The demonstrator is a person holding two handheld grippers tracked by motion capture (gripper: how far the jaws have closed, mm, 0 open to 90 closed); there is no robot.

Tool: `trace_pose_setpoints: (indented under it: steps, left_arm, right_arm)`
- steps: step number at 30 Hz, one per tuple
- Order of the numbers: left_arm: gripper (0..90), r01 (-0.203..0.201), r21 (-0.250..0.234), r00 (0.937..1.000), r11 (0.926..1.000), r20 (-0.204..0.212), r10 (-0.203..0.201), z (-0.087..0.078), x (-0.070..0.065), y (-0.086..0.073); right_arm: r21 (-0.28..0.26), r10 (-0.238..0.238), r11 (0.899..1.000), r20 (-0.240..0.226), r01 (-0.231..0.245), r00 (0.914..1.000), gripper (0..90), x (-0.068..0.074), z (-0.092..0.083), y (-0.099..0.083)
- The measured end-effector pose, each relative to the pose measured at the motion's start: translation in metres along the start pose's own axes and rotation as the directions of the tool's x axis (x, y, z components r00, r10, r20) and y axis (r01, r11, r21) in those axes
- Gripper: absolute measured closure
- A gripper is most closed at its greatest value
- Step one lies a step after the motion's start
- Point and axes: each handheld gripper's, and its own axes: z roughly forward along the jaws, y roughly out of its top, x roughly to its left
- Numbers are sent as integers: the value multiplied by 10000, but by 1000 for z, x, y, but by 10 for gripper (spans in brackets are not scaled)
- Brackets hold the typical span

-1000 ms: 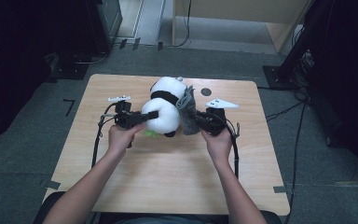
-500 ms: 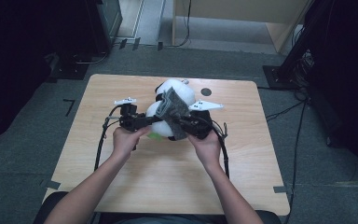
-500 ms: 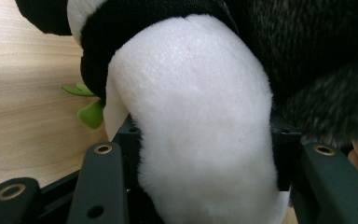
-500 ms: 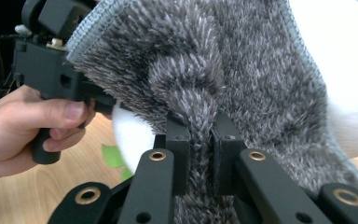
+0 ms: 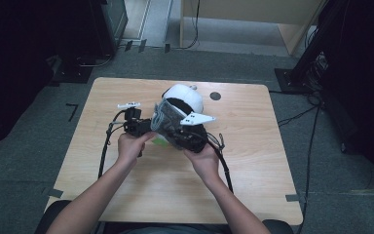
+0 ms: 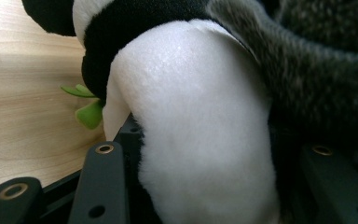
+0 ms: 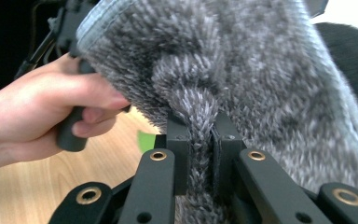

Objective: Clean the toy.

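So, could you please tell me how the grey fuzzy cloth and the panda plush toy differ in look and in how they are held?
The grey fuzzy cloth is shaggy and grey; the panda plush toy is smooth, black and white. The cloth is thin and draped over the toy; the toy is rounded and bulky. The right hand-held gripper pinches a fold of cloth; the left hand-held gripper grips the toy's white body. Both are soft and held over the table.

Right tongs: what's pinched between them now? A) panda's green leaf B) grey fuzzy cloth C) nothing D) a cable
B. In the right gripper view, the right tongs are shut on a bunched fold of the grey fuzzy cloth, draped over the plush panda.
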Motion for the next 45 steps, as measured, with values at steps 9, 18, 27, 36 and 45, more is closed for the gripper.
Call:
trace_pose_setpoints:
  steps: [9, 18, 27, 36, 45]
  left_arm:
    - [482, 548, -162, 9984, 9984, 147, -545, -3, 5, 1]
    - [480, 692, -273, 9975, 9972, 162, -688, -4, 5, 2]
    - [477, 723, -411, 9968, 9965, 356, -709, -7, 7, 4]
    - [477, 1044, -481, 9928, 9934, 640, -1012, -13, 13, 8]
    - [474, 897, -356, 9941, 9953, 651, -872, -12, 14, 7]
  right_arm:
    - [260, -918, 9954, -152, 922, 9957, 819, 19, 23, -16]
    - [905, -2374, 9683, 457, 2326, 9703, 818, 24, 40, -32]
    - [1586, -1851, 9710, 243, 1790, 9824, 818, 5, 52, -45]
    - [1893, -922, 9785, 492, 814, 9945, 818, -21, 50, -51]
    - [2041, -783, 9769, 692, 627, 9945, 818, -32, 45, -51]
